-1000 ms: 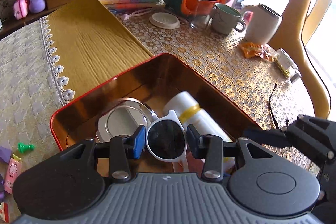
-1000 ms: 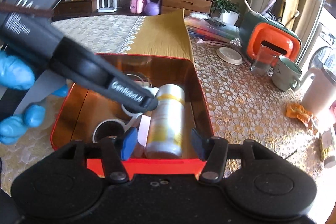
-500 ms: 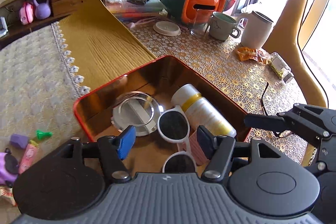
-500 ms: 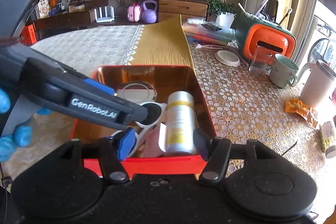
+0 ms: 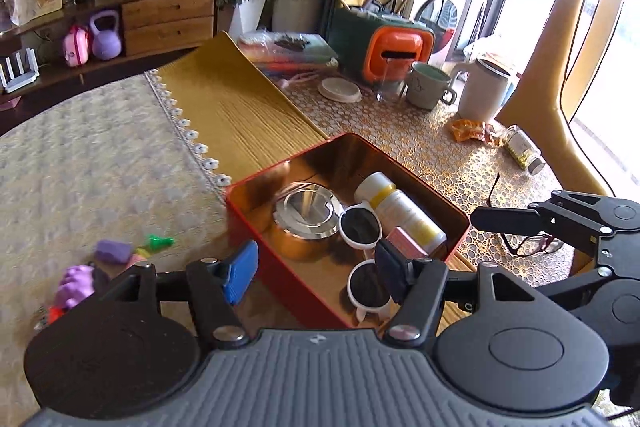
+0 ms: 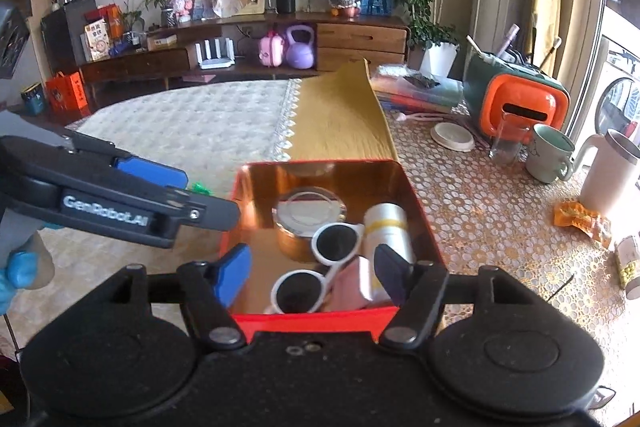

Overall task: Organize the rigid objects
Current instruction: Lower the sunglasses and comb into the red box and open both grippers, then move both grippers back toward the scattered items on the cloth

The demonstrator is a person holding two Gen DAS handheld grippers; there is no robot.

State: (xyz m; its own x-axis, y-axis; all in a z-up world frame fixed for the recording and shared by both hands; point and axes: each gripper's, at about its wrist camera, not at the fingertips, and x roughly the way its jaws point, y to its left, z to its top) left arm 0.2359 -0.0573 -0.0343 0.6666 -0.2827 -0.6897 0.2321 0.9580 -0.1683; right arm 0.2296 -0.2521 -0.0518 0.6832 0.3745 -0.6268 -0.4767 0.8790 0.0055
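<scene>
Left gripper: jaws spread wide, holding nothing, hovering over near-left corner of red tin
Right gripper: also gaping wide & empty, sitting above tin's near edge
Tin contents: 1 white sunglasses lying mid-tin, 1 round silver-lid can on far left, 1 white bottle w/ yellow band along right wall, 1 pink box near right corner, touching bottle
Step in hand (my guess): sunglasses look placed, so going for next loose item
How to do it well: prob. lifting clear of rim first so fingers aren't clipping tin; keeping jaws spread till around the target; approaching thin frames from above, pinching at bridge, not lens
Likely next: dark-framed glasses lying on lace cloth just right of tin, under right gripper's finger in left view
Other loose bits: 1 small jar on its side far right, 1 orange wrapper; left of tin a few small toys, blurry, not counting
Tin count: 4 things inside
</scene>
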